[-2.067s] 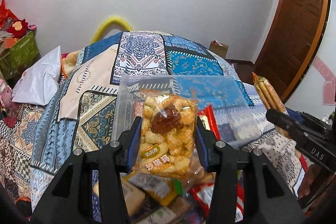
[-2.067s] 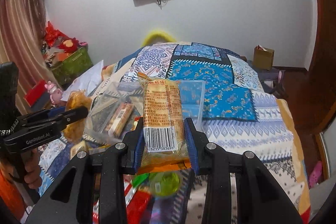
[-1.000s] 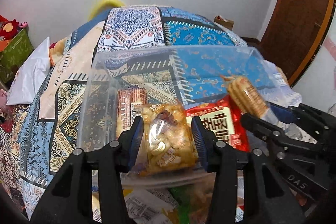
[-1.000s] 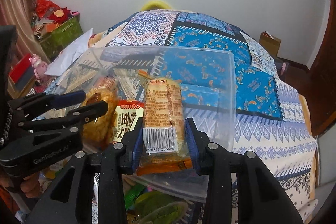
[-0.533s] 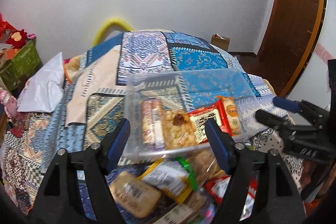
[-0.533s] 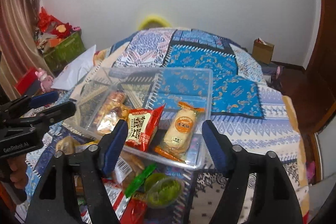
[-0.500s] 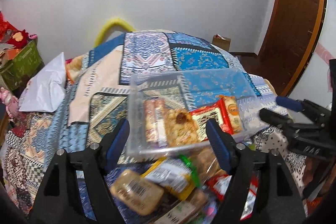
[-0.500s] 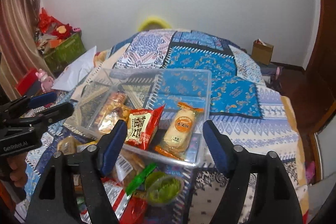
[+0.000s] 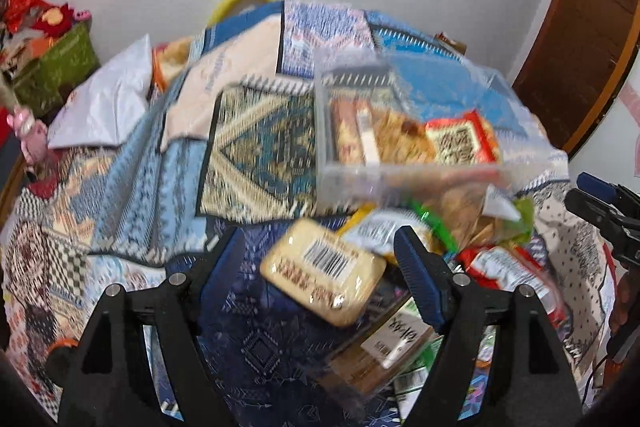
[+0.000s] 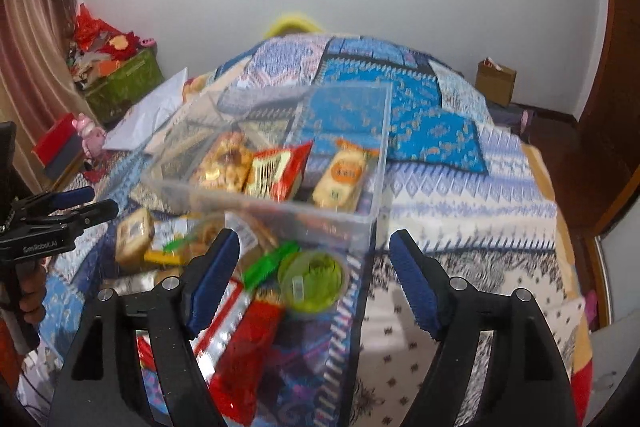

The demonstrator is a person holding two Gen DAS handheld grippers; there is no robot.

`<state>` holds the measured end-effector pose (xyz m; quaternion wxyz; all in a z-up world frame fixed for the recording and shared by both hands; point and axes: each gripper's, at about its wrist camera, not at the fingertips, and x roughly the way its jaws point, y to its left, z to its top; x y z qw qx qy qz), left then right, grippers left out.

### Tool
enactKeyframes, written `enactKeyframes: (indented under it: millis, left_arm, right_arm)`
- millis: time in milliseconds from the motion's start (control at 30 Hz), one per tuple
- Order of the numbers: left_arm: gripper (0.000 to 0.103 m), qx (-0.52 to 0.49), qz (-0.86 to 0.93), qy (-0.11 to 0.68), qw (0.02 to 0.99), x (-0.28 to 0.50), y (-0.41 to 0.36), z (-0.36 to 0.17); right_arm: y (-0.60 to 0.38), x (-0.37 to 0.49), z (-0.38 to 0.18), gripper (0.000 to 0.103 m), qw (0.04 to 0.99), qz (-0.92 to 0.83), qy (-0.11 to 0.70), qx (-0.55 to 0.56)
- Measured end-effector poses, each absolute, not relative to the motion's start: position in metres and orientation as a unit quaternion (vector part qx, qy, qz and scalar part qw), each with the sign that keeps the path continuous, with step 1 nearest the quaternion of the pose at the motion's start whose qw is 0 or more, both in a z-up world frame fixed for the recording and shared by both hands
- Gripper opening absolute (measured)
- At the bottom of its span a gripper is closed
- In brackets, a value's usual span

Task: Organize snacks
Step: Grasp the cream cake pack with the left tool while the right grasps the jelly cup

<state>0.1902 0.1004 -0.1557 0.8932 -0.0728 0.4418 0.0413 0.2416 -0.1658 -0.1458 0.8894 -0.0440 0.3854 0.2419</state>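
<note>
Now both grippers hang wide apart, empty.
Left gripper point(image 9: 316, 267) over a barcoded pack point(image 9: 323, 275); right gripper point(image 10: 314, 267) before the clear box point(image 10: 304, 211); "GenRobot.AI" on the left one.

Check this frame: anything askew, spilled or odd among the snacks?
Nothing spilled. Four packets stand in a row inside the clear bin; the red packet leans. The loose pile in front remains unsorted, as expected mid-task.
</note>
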Motion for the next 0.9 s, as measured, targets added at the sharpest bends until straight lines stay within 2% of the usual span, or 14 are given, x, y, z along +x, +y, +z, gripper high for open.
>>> enactKeyframes:
  millis: [267,667,900]
  left_arm:
    - [0.077,-0.089,0.056,0.465,0.879,0.203,0.096,-0.189]
    - [0.078,-0.073,0.073,0.458,0.883,0.180,0.123,-0.190]
    - [0.078,-0.145,0.046,0.472,0.868,0.197,0.119,-0.195]
  right_arm:
    - [-0.167,0.240,-0.178,0.075,0.872,0.239,0.423,-0.051]
    - [-0.161,0.256,-0.193,0.075,0.862,0.251,0.439,-0.039]
    - [-0.166,0.261,-0.200,0.075,0.854,0.258,0.452,-0.017]
